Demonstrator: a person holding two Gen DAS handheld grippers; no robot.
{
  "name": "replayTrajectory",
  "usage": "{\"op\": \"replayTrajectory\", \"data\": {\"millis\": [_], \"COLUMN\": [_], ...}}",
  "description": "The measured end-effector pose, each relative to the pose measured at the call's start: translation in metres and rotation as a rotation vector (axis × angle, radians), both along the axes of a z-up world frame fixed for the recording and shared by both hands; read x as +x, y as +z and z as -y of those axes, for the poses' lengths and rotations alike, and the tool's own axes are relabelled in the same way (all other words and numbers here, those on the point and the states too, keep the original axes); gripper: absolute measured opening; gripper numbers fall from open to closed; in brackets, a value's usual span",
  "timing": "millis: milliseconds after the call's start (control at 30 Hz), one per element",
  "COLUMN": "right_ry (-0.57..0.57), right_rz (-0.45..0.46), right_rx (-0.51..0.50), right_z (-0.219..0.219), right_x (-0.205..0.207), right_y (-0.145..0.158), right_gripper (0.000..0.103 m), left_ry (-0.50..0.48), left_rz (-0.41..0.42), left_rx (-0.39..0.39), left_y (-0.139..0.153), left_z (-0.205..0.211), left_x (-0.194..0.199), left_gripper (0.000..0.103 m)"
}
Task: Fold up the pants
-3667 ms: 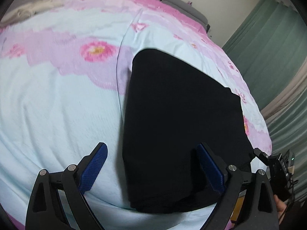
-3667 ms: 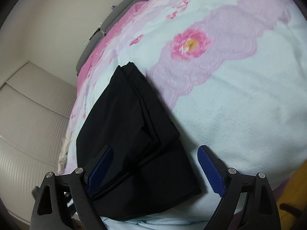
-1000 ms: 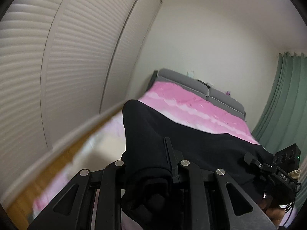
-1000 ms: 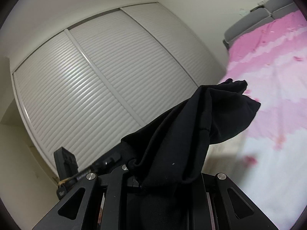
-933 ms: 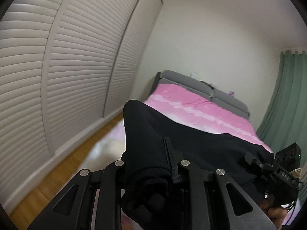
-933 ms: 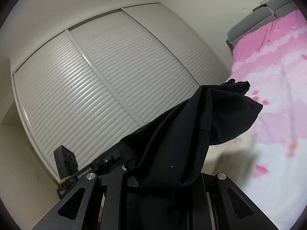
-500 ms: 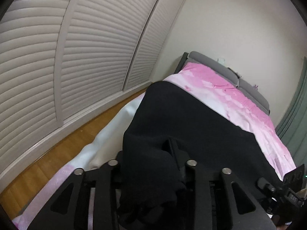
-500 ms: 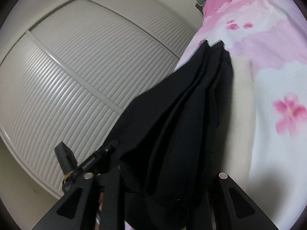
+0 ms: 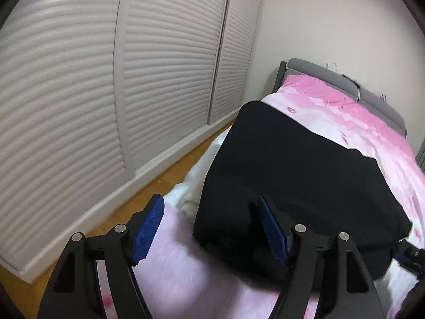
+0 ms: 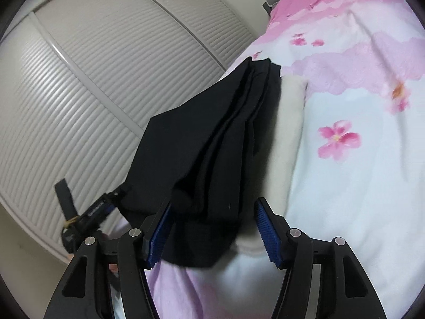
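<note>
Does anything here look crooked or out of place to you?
Mostly tidy. The folded black pants lie near the bed's side edge by the closet doors, and in the right view their stacked layers look fanned rather than flush. Both tools are open, left tool and right tool.

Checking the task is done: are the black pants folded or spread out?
Folded. The black pants lie as a compact rectangle on the bed; the right wrist view shows stacked layers. Both grippers are open.
</note>
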State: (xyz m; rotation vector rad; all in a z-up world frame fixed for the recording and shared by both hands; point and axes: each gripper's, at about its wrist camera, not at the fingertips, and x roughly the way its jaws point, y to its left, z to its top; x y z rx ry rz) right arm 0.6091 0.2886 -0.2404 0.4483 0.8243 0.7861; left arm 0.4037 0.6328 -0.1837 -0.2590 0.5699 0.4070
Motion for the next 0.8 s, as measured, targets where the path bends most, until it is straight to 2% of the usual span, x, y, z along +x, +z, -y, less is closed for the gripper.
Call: {"op": "replayTrajectory", "data": {"millis": [100,167,200,267,333,467,567,800], "right_ry": [0.001,-0.015,-0.029,-0.060,-0.109,-0.195,-0.253,-0.360], "right_rz": [0.014,0.061,0.095,0.154,0.196,0.238,0.277,0.369], "right_rx": [-0.044,-0.074,-0.096,-0.140,-0.156,-0.158,-0.183,-0.346], "right_z": [0.012,0.028,0.037,0.056,0.089,0.155,0.208,0.310], "right_x": [-0.021,-0.050,-0.063,-0.100,-0.128,-0.179,-0.229,-0.339], "right_y": [0.018,0.027,0.037,0.058,0.074,0.110,0.137,0.181], "right_gripper": [0.062,0.062,0.062,0.062,0.062,0.062,0.062,0.062], "left_ry": [-0.022,-0.047,-0.055,-0.066,-0.113,-0.198,-0.268,-0.439], "left_rz": [0.011,0.023,0.023,0.050,0.059,0.019,0.017,0.069], "left_rx": [0.057,0.080,0.084,0.119,0.135,0.087,0.087,0.076], "left_y": [0.022,0.036,0.043,0.058,0.071,0.089,0.103,0.134], "left_z": [0.033,0.066,0.073,0.115,0.151,0.229,0.287,0.418], "left_x": [-0.030,-0.056,-0.061,-0.093,-0.117,-0.164,-0.196,-0.265], "left_gripper": [0.071,0.071,0.071,0.071,0.071,0.071,0.072,0.072]}}
